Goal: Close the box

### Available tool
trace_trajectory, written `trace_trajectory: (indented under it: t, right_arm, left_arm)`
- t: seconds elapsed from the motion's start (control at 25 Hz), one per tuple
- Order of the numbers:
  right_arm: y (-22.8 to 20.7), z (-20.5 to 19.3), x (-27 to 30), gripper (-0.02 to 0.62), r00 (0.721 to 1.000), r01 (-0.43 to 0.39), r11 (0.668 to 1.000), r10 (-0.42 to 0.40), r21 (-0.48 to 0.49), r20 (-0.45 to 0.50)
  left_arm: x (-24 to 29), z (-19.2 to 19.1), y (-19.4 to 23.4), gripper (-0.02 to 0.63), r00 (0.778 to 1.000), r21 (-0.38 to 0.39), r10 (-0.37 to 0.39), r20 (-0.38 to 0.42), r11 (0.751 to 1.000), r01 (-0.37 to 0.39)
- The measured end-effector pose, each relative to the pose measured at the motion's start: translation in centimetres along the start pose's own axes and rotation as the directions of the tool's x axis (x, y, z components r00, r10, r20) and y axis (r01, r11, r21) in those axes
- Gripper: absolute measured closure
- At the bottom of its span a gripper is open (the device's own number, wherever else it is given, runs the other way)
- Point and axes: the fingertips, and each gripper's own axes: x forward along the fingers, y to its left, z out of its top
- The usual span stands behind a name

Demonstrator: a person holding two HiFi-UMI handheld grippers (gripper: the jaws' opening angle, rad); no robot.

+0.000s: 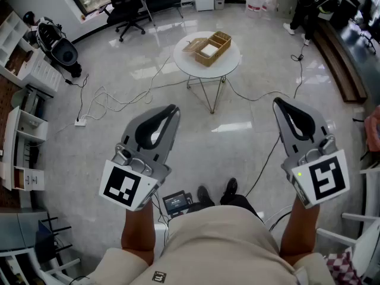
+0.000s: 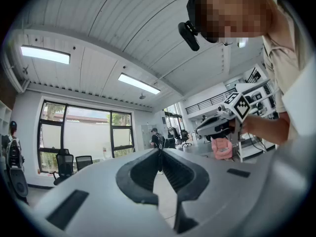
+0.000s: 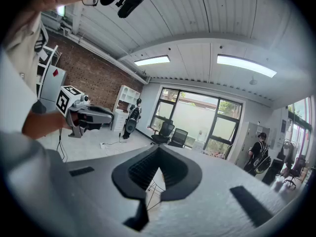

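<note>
A brown box (image 1: 214, 48) stands open on a small round white table (image 1: 228, 64) far ahead of me, its lid flap (image 1: 194, 44) folded out to the left and something white inside. My left gripper (image 1: 174, 108) and right gripper (image 1: 276, 102) hover well short of the table, one on each side, both shut with nothing between the jaws. In the left gripper view the jaws (image 2: 160, 151) meet at their tips, and the right gripper (image 2: 217, 125) shows off to the side. In the right gripper view the jaws (image 3: 159, 148) are likewise closed, and the left gripper (image 3: 86, 115) shows at the left.
Cables (image 1: 119, 97) and a power strip (image 1: 80, 122) lie on the shiny floor left of the table. Office chairs (image 1: 127, 5) stand at the back, white shelves (image 1: 24, 129) along the left wall. A person (image 1: 306, 5) stands at the back right. My shoes (image 1: 217, 192) are below.
</note>
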Motion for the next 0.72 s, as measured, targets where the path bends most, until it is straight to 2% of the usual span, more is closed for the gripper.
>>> trace_trajectory:
  t: [0.6,0.72]
  right_arm:
    - [0.8,-0.5,-0.1,0.606,1.0,0.005,1.0,-0.005,0.005,-0.01]
    - [1.3,-0.6,-0.2,0.606,1.0,0.008,1.0,-0.008,0.008,-0.013]
  left_arm:
    - [-0.6,-0.2,-0.1,0.583,1.0,-0.013,-0.011,0.021,1.0,0.011]
    - [-1.1,-0.8,0.1,0.583,1.0,-0.01,-0.008,0.003,1.0,0.008]
